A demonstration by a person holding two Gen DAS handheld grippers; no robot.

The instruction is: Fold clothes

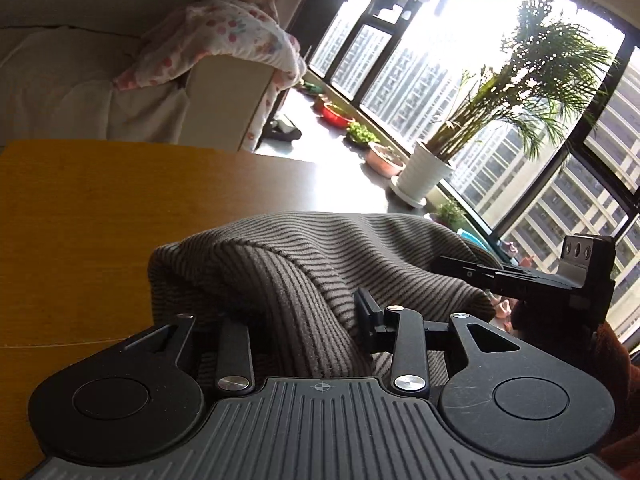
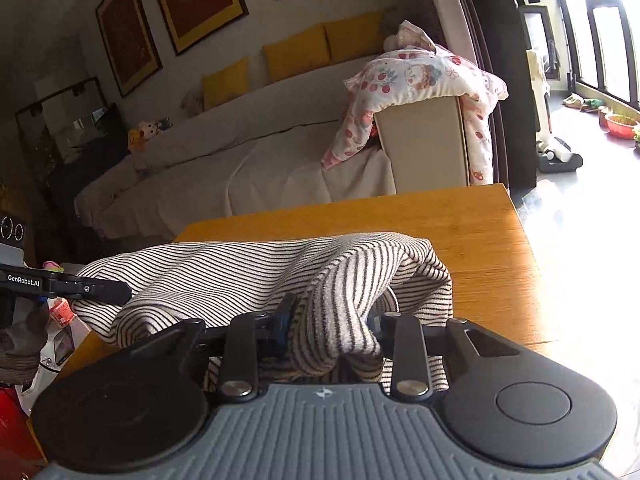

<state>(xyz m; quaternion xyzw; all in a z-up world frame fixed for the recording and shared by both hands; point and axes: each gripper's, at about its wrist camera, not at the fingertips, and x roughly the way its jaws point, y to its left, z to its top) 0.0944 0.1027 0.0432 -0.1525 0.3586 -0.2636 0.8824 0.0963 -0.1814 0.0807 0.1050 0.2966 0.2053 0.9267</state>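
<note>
A grey-and-black striped knit garment (image 1: pixel 320 248) lies bunched on the wooden table (image 1: pixel 80 220). In the left wrist view a thick fold of it runs between the jaws of my left gripper (image 1: pixel 296 320), which is shut on it; cloth hides the left finger. My right gripper (image 1: pixel 472 270) reaches in from the right at the garment's far side. In the right wrist view the same striped garment (image 2: pixel 224 276) is pinched between the jaws of my right gripper (image 2: pixel 332 320), shut on a gathered fold. My left gripper (image 2: pixel 120 290) shows at the left edge of that view, against the cloth.
The table's (image 2: pixel 480 240) far edge and right corner lie just past the garment. Behind stands a sofa (image 2: pixel 240 168) with a floral blanket (image 2: pixel 420 76) over its arm. A potted palm (image 1: pixel 424 172) and small plant pots (image 1: pixel 384 156) line the window.
</note>
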